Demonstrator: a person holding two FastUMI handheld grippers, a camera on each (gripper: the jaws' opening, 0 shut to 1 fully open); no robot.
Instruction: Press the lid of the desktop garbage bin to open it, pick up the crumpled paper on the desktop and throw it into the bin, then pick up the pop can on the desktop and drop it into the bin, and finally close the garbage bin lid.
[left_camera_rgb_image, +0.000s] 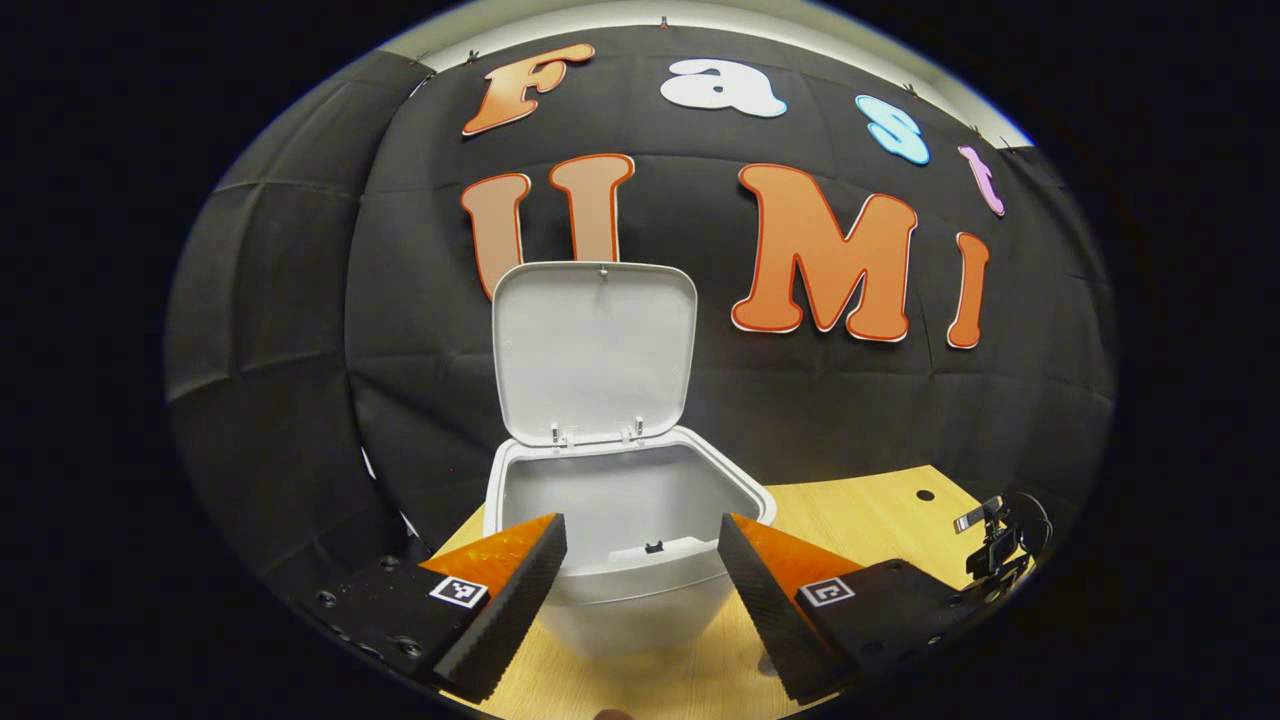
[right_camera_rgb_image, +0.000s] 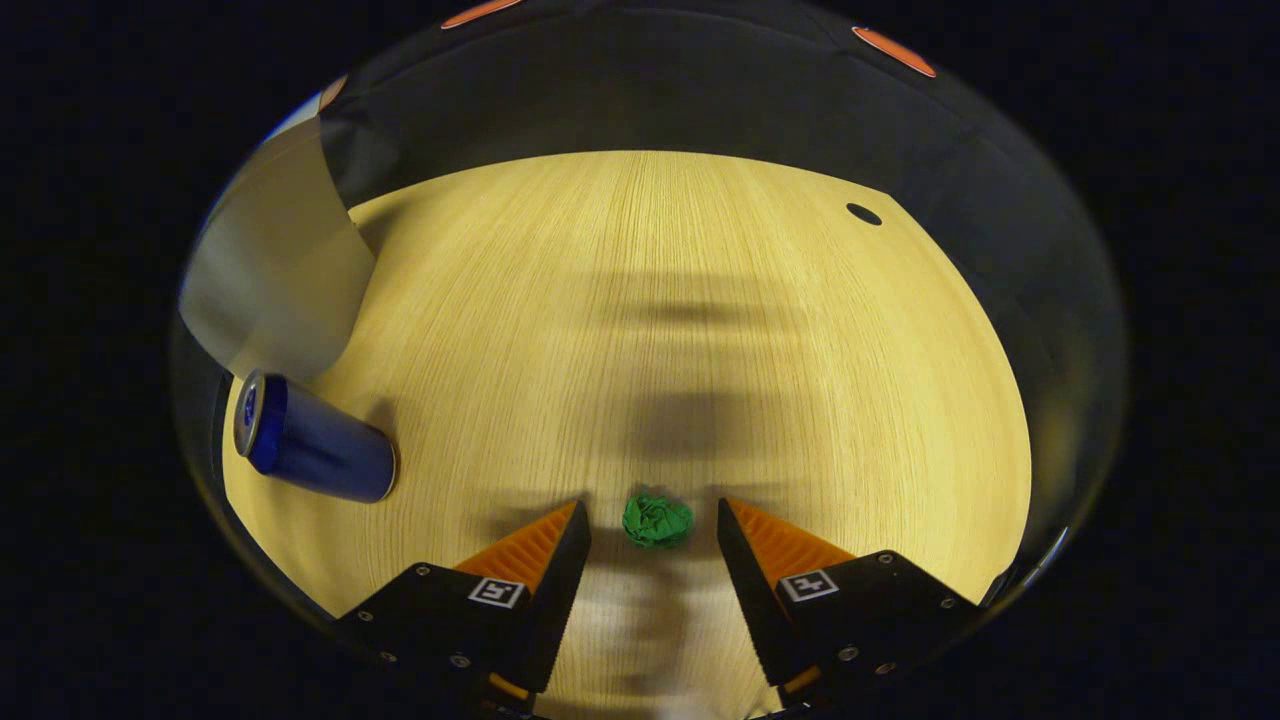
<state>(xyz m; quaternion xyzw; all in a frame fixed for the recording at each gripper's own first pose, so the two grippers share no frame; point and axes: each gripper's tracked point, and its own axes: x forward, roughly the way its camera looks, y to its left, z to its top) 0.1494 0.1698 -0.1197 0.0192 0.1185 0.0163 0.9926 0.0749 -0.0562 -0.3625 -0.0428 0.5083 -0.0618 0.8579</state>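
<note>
The white desktop bin (left_camera_rgb_image: 625, 530) stands on the wooden table with its lid (left_camera_rgb_image: 595, 350) raised upright; inside I see nothing but bare walls. My left gripper (left_camera_rgb_image: 642, 540) hovers open just before the bin's front rim, holding nothing. In the right gripper view a small green crumpled paper (right_camera_rgb_image: 657, 520) lies on the table right between the tips of my right gripper (right_camera_rgb_image: 655, 525), whose fingers (right_camera_rgb_image: 545, 560) are open on either side and not touching it. A blue pop can (right_camera_rgb_image: 315, 450) lies on its side to the left. The bin's side (right_camera_rgb_image: 275, 265) appears blurred at the upper left.
The wooden tabletop (right_camera_rgb_image: 700, 330) stretches ahead of the right gripper, with a small round hole (right_camera_rgb_image: 863, 213) near its far right edge. In the left gripper view a black clamp-like device (left_camera_rgb_image: 1000, 545) sits at the table's right edge. The black cloth wall stands behind the bin.
</note>
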